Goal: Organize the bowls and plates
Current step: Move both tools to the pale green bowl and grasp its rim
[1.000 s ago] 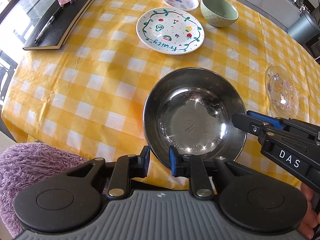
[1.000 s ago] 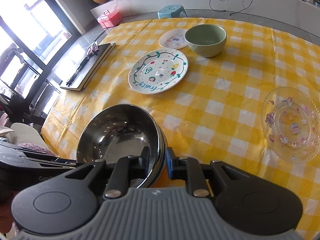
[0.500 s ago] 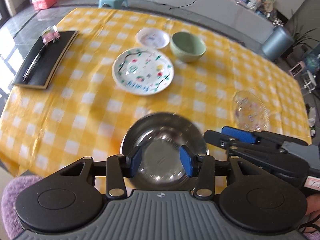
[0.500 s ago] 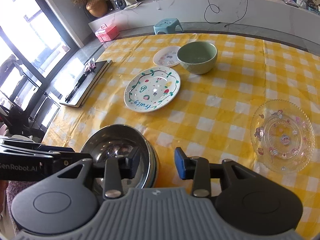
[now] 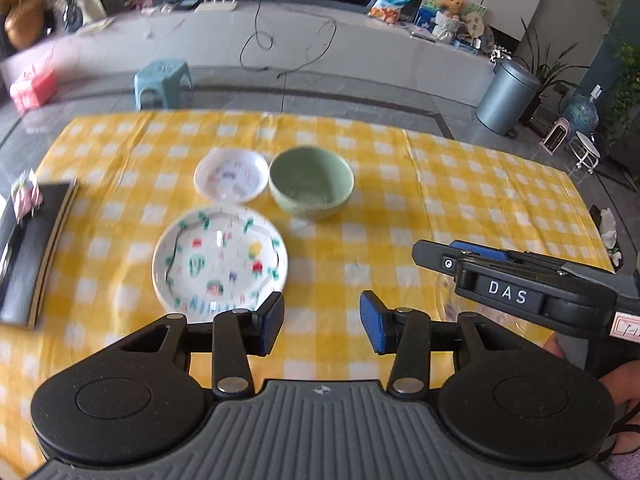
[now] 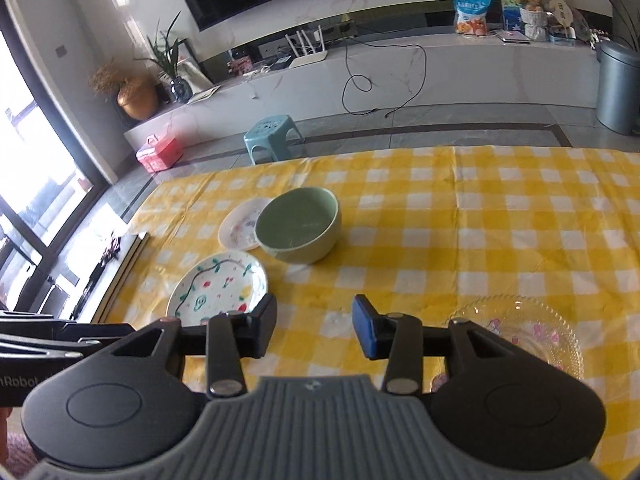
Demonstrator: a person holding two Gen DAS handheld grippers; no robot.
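My left gripper (image 5: 322, 320) is open over the yellow checked cloth with nothing between its fingers. The jaws of my right gripper (image 6: 314, 324) are opening, also with nothing between them; the left wrist view shows it (image 5: 448, 254) at the right. Ahead lie a painted plate (image 5: 220, 258) (image 6: 218, 288), a small white plate (image 5: 231, 176) (image 6: 242, 226) and a green bowl (image 5: 311, 184) (image 6: 298, 224). A clear glass plate (image 6: 520, 336) sits near right, half hidden behind my right gripper's body. The steel bowl is out of view.
A black notebook (image 5: 28, 248) (image 6: 116, 276) lies at the table's left edge. Beyond the far edge stand a blue stool (image 5: 162, 80) and a grey bin (image 5: 506, 98). A person's hand (image 5: 560, 346) shows at the lower right.
Both grippers let go of the steel bowl's rim and opened. Both views tilted up and back, so the bowl dropped out of sight below and the room came into view.
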